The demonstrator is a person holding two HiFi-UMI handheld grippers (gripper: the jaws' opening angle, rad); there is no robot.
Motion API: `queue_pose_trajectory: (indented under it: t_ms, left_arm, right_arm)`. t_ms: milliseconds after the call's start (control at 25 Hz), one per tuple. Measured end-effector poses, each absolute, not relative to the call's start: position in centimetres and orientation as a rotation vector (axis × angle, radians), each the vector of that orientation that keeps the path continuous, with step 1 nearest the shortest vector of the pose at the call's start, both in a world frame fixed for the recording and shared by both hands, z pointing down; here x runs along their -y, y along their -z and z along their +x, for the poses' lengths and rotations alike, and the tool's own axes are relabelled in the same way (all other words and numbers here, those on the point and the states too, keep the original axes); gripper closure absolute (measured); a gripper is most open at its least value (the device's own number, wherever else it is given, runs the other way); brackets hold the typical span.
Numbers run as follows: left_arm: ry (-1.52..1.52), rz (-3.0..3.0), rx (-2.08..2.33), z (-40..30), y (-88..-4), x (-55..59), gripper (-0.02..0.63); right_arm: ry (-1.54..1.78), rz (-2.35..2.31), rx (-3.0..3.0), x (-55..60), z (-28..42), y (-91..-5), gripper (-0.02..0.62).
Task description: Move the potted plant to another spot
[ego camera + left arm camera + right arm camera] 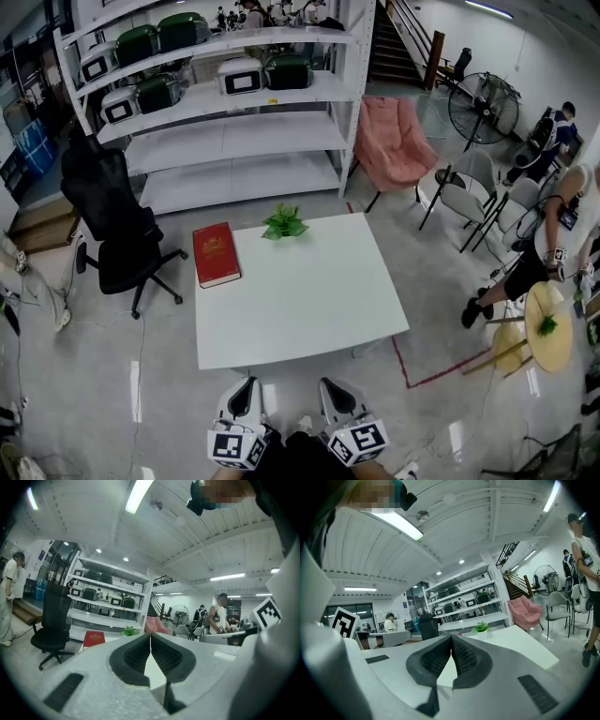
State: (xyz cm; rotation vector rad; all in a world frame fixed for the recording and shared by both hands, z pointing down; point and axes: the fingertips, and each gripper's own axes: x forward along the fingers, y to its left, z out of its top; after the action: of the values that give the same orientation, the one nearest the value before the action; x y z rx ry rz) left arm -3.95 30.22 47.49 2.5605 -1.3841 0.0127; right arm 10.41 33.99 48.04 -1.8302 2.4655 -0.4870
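Fingers pressed together and empty, the left gripper and right gripper hang short of the white square table, reach not yet begun; the small green potted plant stands untouched at its far edge

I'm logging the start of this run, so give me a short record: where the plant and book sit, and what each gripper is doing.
table: white, holds only the plant and the book
potted plant: upright at the table's far edge, near its middle
red book: lying flat, closed, at the far left, apart from the plant
left gripper: jaws together, nothing between them, short of the table's near edge
right gripper: jaws together, nothing between them, beside the left one
task state: plant not yet touched
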Motion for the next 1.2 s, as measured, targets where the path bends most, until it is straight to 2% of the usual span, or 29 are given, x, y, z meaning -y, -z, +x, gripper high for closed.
queue_pose_trajectory:
  t_ms: [520,1200]
  left_arm:
    - [-0.028,2.559,1.413,-1.4,-48.1,-28.4,0.586]
    - [-0.008,2.573,1.383,-1.3,-48.1,-16.2,0.586]
  right_arm:
    - [0.483,-1.786,-2.509,-32.5,12.7,-49.1,0.583]
    - [0.509,-1.828,-2.516,-21.1,12.5,-49.7,0.583]
